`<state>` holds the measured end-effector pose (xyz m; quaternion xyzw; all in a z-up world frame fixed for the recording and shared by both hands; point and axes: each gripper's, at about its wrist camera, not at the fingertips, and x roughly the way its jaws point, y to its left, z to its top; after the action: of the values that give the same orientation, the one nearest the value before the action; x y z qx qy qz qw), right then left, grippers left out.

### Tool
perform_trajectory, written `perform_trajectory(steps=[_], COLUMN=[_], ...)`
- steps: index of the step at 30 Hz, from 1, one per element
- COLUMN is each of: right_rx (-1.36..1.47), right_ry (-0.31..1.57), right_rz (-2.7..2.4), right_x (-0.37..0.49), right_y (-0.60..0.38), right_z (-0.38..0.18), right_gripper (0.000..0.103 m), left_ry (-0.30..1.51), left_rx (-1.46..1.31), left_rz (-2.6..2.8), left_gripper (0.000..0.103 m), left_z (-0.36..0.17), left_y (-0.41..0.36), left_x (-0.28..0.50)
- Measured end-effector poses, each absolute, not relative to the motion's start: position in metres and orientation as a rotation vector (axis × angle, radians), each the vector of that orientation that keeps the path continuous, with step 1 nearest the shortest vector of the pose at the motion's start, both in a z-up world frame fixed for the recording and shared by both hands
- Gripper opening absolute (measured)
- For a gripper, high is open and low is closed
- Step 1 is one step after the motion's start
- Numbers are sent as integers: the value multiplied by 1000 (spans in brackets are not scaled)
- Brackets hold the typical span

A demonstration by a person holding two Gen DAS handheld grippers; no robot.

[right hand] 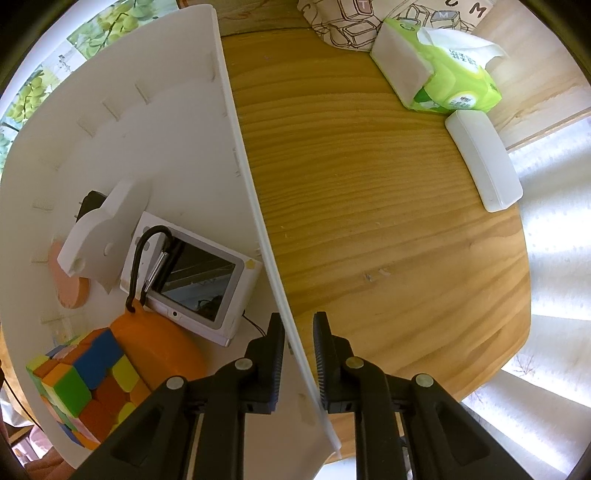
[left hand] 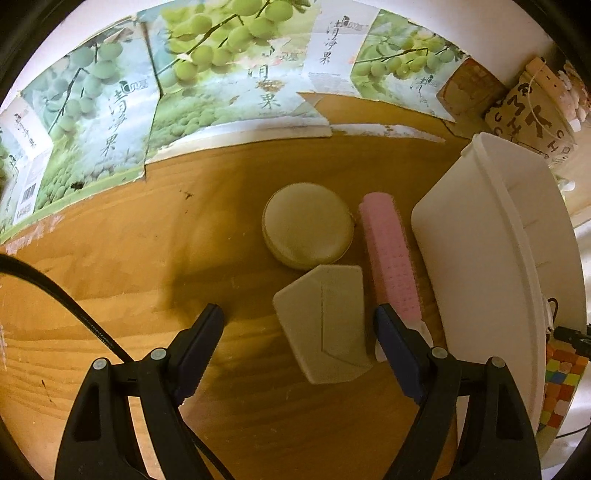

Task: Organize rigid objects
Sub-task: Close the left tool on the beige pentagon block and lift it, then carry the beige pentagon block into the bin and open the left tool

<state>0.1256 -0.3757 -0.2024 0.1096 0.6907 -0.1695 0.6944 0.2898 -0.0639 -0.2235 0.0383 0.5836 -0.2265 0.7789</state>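
Left gripper [left hand: 297, 321], jaws wide apart, hangs over the beige angular case [left hand: 325, 325] to grab it; right gripper [right hand: 298, 334] pinches the white bin's wall [right hand: 251, 192], steadying it

Grape-printed cartons [left hand: 207, 85] stand along the wooden table's [right hand: 369, 221] far edge. A green tissue pack [right hand: 450, 74] lies just beside a patterned fabric bag [right hand: 354, 22].

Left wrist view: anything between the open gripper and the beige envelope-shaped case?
Nothing visible does. The left gripper is open above the wooden table, and the envelope-shaped case lies between its fingers, nearer the right-hand one. The pink roller lies close beside the case, partly hidden by that finger; the round case sits just beyond.
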Motion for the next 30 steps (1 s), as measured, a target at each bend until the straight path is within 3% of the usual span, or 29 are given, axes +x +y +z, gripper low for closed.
perform_trajectory(steps=[5,12,30], right_rx=[246,242,261], right_ry=[1539,1536,1492], right_rz=[-383,-384,-364], right_x=[125,124,110], right_y=[-376,-376,-381], right_z=[-202,-202,-194], right_gripper=[17,17,17], left_ry=[1227,1190,1211], left_rx=[98,113,104], left_rz=[-493,-468,-428], left_gripper=[82,51,50], left_z=[-225,-224,-219], left_y=[-69,-69,-61], left_x=[288,287,243])
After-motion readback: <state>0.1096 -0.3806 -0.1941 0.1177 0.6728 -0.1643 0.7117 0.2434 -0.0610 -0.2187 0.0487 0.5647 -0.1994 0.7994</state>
